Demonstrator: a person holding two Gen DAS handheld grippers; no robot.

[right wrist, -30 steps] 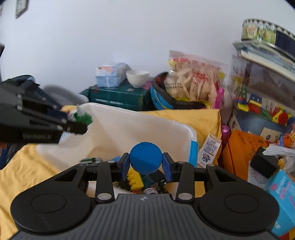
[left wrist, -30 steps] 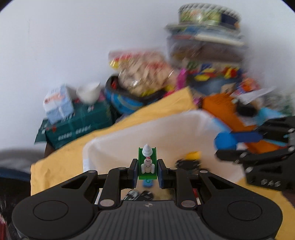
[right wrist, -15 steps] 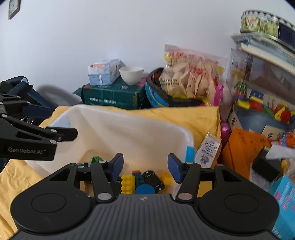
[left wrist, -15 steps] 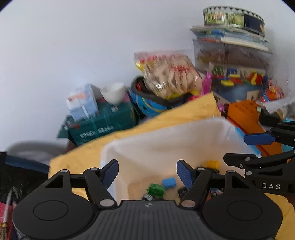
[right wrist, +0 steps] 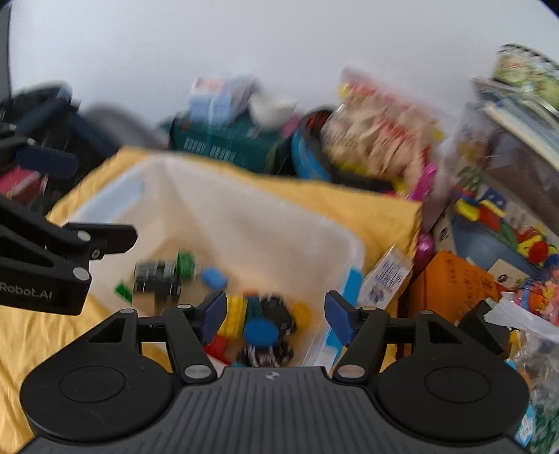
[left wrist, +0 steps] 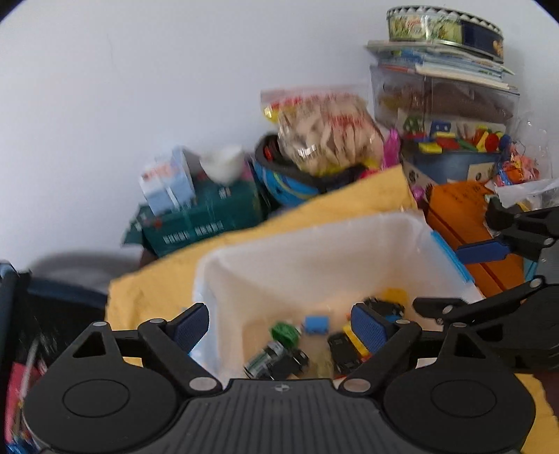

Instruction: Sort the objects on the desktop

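A white plastic bin [left wrist: 314, 227] [right wrist: 244, 195] on a yellow cloth holds several small toys. My left gripper [left wrist: 279, 326] hovers over its left part, jaws opening and nothing between them. Below it lie a green piece [left wrist: 284, 333], a blue brick [left wrist: 316, 323] and a toy car [left wrist: 269, 359]. My right gripper [right wrist: 276, 317] hangs over the bin's right end, jaws also opening and empty. Under it lie a blue disc [right wrist: 261, 331] and a yellow brick [right wrist: 236, 314]. Each gripper shows at the side of the other's view.
Clutter lines the wall behind the bin: a dark green box [left wrist: 206, 223] with a white bowl [left wrist: 223, 164], a snack bag [left wrist: 328, 132] in a blue helmet, stacked containers topped by a tin [left wrist: 443, 26]. An orange box [right wrist: 450, 283] stands right of the bin.
Both grippers have gone from shut to wide open. The green piece with the white figure left the left jaws and the blue disc left the right jaws; both now lie in the bin.
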